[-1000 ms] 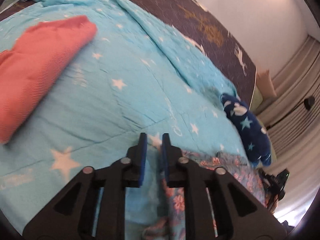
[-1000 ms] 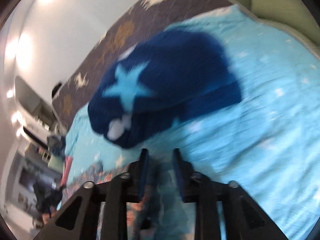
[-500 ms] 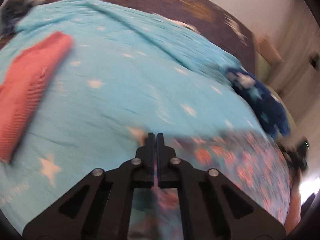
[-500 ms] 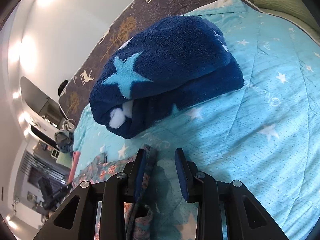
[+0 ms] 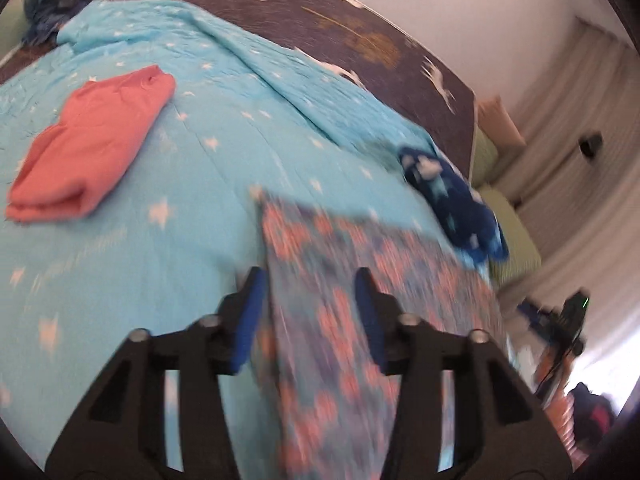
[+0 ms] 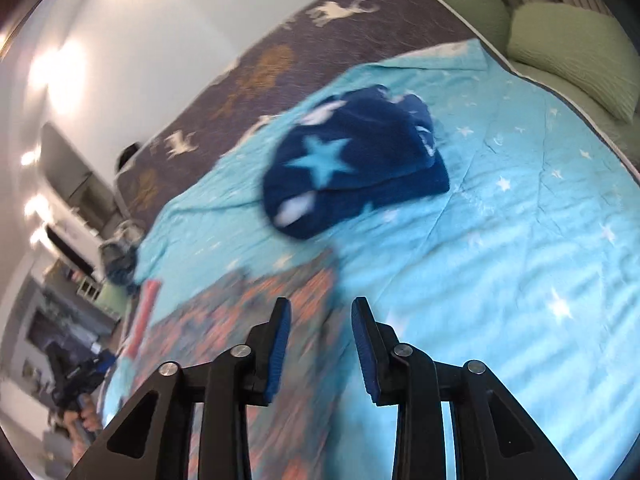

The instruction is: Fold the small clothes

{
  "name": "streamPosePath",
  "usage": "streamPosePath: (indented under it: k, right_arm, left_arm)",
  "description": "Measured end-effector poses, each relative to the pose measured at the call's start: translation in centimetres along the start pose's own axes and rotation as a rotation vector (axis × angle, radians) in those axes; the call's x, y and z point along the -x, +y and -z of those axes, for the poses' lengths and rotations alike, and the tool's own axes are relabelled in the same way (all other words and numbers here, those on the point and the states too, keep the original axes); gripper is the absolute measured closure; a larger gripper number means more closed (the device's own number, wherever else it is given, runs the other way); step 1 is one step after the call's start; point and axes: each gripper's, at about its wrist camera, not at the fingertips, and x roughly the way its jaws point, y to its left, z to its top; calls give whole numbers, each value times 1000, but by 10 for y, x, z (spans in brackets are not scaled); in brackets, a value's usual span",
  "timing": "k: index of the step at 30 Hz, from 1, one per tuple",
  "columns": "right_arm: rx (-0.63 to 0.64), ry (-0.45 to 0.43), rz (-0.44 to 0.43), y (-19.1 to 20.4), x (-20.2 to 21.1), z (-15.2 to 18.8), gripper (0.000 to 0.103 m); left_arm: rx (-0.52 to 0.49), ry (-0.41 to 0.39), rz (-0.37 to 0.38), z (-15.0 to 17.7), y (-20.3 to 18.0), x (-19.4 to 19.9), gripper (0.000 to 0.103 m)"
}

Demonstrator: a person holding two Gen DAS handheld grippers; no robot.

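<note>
With both tongs just opened and gripping nothing, I see the floral garment (image 5: pixel 360 280) flat on the blanket (image 5: pixel 200 200), beside the navy fleece (image 6: pixel 352 168). Left gripper (image 5: pixel 308 308), right gripper (image 6: pixel 320 332): I'd re-pinch matching corners, fold evenly.

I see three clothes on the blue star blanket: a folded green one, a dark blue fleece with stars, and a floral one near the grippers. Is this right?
Not quite. The folded garment is coral pink, not green, as the left wrist view shows. The rest holds: it, the dark blue star fleece and the floral garment lie on the blue star blanket.
</note>
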Motion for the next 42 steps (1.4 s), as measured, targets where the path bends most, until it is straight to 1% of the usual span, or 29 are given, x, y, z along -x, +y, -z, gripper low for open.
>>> streamPosePath:
  k: [2,3,4,5,7,8,10,12,13,14,17,22,23,24,25,26,27,28,29,30,31,34,38,39,42]
  right_arm:
    - [19,26,-36,12,32,29,56]
    - [28,34,-40,14,41,41,54]
    - [40,52,-47,17,53,62,53]
    - [39,67,-52,18,57,75,51]
    - [7,121,-55,15,61,108,50]
    - [-16,146,-62,13,63,126,50]
    - [-54,171,-86,10,67,151,50]
    - [-98,185,-141,9,65,168,50]
    - [-109,189,-156,8,64,170,50]
    - [-127,182,-163,8,61,171,49]
    - [-173,156,-167,6,48,163,47]
    - [-273,107,-182,-2,29,145,47]
    - [-286,100,-187,-3,25,142,47]
    - [-287,98,-188,-2,22,140,47]
    - [-281,98,-183,0,18,137,47]
    - [-276,97,-177,1,15,135,47]
    - [-267,97,-170,4,12,133,47]
    - [-252,95,-164,7,8,131,47]
    - [-239,89,-155,9,7,130,56]
    - [-231,82,-147,10,7,129,84]
    - [-226,79,-147,10,6,129,88]
    - [-274,49,-173,7,16,132,89]
    - [-251,-5,-169,18,40,136,93]
    - [-244,-19,-171,20,47,137,99]
    - [-231,-79,-167,23,78,141,100]
  left_arm:
    - [-12,18,5,28,-10,16,53]
    - [-10,23,1,42,-13,23,52]
    - [-7,25,-5,56,-14,31,52]
    - [1,27,-20,71,-14,37,52]
    - [28,46,-57,94,-12,46,51]
    - [52,61,-57,104,-8,48,51]
    - [105,86,-19,119,-4,49,51]
    - [151,115,34,128,0,46,51]
    - [168,125,50,130,0,44,51]
    - [178,124,57,131,-1,41,48]
    - [215,94,48,127,-1,30,47]
    - [355,68,131,115,9,12,47]
    - [359,63,131,113,10,10,51]
    - [356,60,125,111,10,8,64]
    - [349,66,115,109,10,4,71]
    - [342,78,117,107,9,-1,82]
    - [340,86,125,107,10,-4,86]
    - [333,81,119,107,8,-6,87]
    - [317,75,113,107,6,-5,89]
    - [304,65,106,107,5,-3,90]
    - [295,50,105,107,2,0,90]
    - [285,18,118,105,-2,14,91]
    - [243,-13,129,107,-16,36,91]
    - [233,-18,128,108,-20,40,91]
    - [217,-14,137,113,-26,52,91]
